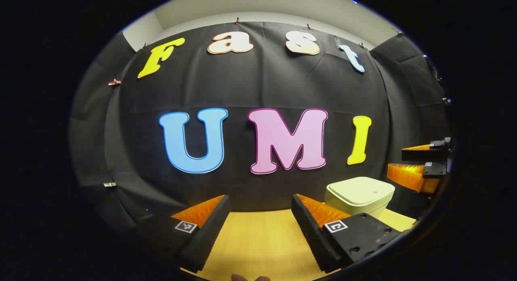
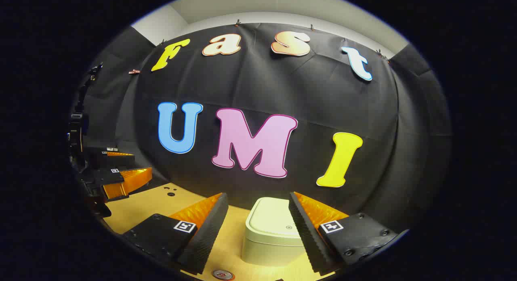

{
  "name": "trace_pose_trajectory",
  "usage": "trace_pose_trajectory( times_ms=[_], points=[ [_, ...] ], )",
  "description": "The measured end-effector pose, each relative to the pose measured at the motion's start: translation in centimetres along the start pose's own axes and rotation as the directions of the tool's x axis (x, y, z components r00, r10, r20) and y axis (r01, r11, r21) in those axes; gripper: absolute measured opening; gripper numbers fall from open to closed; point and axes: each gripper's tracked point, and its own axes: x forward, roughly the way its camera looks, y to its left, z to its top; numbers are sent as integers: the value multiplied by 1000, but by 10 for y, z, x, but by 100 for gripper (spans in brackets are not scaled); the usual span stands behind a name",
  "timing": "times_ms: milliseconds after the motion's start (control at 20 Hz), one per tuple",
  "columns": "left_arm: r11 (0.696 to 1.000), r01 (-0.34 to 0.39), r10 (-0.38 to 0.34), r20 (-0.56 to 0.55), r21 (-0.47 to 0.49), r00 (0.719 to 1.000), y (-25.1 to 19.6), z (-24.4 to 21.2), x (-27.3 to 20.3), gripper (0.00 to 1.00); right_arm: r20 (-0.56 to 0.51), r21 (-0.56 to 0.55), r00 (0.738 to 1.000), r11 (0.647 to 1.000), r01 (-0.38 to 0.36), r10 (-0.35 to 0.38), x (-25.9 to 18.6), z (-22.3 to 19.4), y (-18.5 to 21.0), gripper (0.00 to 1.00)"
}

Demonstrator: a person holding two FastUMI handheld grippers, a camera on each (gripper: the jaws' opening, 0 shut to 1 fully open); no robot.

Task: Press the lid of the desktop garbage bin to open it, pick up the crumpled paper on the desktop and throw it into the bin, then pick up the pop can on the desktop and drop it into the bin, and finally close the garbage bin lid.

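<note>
The cream desktop bin (image 2: 270,232) stands on the wooden table with its lid (image 2: 274,218) down, just ahead of my right gripper (image 2: 258,196). That gripper is open and holds nothing; its right finger overlaps the bin's right side in the right gripper view. The round top of the pop can (image 2: 223,275) peeks in at the bottom edge, below the fingers. In the left gripper view the bin (image 1: 359,196) sits ahead to the right, behind the right finger. My left gripper (image 1: 260,200) is open over bare table.
The wooden table (image 1: 258,240) runs back to the black cloth wall. Each gripper appears in the other's view: the right gripper (image 1: 398,160) at the far right above the bin, the left gripper (image 2: 141,164) at the far left. Two small holes (image 2: 169,191) mark the tabletop.
</note>
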Motion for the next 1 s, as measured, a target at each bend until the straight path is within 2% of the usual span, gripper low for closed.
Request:
trace_pose_trajectory(
  times_ms=[800,850,1000],
  points=[
    [1000,-7,7,16,5,1000,2,3,1,98,16,-12,1000,1000,-11,12,-2,9,1,97],
    [1000,-7,7,18,5,1000,3,4,2,98,9,-16,1000,1000,-21,22,0,11,3,91],
    [1000,-7,7,16,1,1000,2,3,1,98,-12,-26,999,999,-43,43,6,12,1,61]
  ],
)
